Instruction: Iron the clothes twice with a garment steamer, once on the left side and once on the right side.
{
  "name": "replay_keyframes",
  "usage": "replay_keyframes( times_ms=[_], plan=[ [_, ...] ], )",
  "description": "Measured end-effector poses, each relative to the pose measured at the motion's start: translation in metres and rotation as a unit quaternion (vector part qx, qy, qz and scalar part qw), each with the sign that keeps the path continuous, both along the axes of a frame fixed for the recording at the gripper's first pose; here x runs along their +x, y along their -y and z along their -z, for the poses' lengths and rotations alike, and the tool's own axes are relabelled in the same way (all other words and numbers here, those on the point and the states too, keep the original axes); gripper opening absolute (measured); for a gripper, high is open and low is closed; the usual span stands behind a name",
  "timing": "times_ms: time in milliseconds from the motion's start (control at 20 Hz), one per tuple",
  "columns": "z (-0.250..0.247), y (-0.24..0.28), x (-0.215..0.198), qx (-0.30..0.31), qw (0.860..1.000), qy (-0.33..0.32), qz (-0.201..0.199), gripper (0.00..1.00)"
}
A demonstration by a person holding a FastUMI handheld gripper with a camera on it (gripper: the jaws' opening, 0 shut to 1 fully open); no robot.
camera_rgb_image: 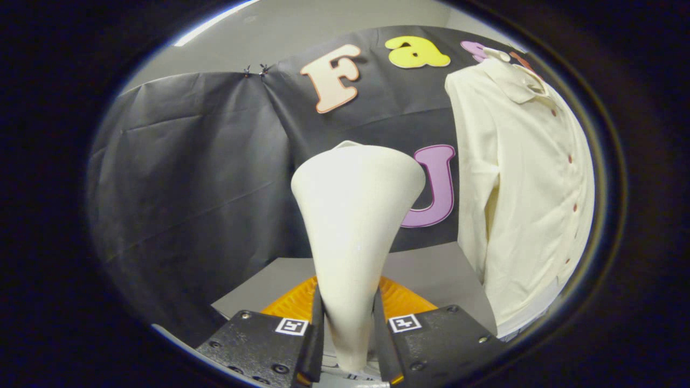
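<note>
Hanging beyond the jaws and off to their right, the cream shirt [525, 183] is buttoned up, its collar at the top, its front smooth with light creases. Between shirt and jaws lies the grey tabletop [431, 275]. The steamer [353, 226], a cream cone widening upward, stands upright with the gripper [349, 334] closed on its narrow handle, both fingers pressing. Judged best: swing right, keep the head upright, stroke one side top to bottom.
</note>
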State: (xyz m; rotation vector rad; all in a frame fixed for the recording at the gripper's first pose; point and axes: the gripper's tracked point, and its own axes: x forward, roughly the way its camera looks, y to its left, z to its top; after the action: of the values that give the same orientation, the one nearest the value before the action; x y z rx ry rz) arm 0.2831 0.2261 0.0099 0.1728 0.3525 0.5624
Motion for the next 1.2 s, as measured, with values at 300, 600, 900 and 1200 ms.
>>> replay_keyframes(
  times_ms=[300, 600, 900, 1200],
  plan=[
    [-0.062, 0.057, -0.016, 0.057, 0.996, 0.066, 0.026, 0.41],
    [-0.100, 0.161, -0.007, 0.021, 0.989, 0.097, 0.111, 0.42],
    [-0.120, 0.216, 0.006, 0.014, 0.982, 0.105, 0.154, 0.42],
    [-0.120, 0.235, 0.040, -0.018, 0.978, 0.114, 0.174, 0.43]
  ],
)
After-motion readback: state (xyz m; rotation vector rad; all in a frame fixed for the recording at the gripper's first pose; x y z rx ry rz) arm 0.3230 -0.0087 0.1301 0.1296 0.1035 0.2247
